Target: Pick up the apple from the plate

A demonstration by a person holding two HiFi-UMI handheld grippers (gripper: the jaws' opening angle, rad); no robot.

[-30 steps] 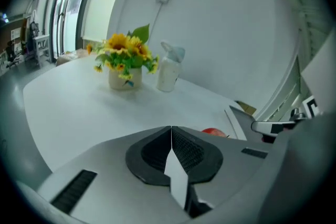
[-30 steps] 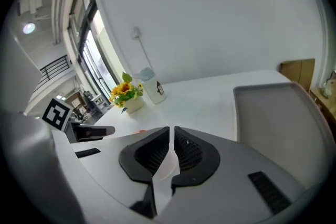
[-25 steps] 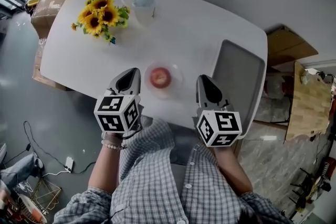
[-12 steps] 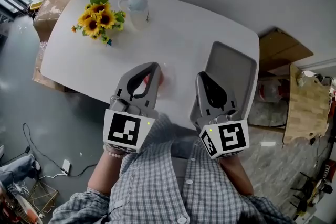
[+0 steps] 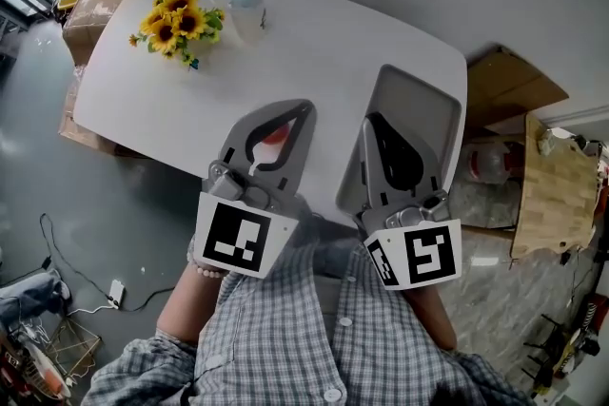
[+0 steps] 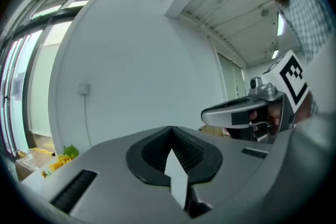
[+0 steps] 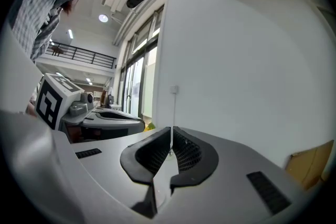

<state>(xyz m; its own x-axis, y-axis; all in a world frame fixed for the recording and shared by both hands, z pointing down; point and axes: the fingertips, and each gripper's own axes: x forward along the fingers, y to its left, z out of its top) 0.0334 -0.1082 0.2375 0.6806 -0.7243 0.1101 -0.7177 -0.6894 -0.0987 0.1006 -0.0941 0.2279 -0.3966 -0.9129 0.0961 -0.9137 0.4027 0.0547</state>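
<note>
The person is holding both grippers side by side, close in front of the chest. The left gripper (image 5: 301,106) and the right gripper (image 5: 372,120) are each pressing their jaws together, gripping nothing. Both seem to be tilting upward.

A white table (image 5: 333,52) stands against a pale wall. Near its far left corner a bunch of sunflowers (image 5: 171,19) lies just beside a clear jug (image 5: 243,3). A grey tray (image 5: 419,105) rests along the table's right end. Cardboard boxes (image 5: 90,9) sit on the floor past the left end, and a wooden board (image 5: 552,195) lies to the right.
</note>
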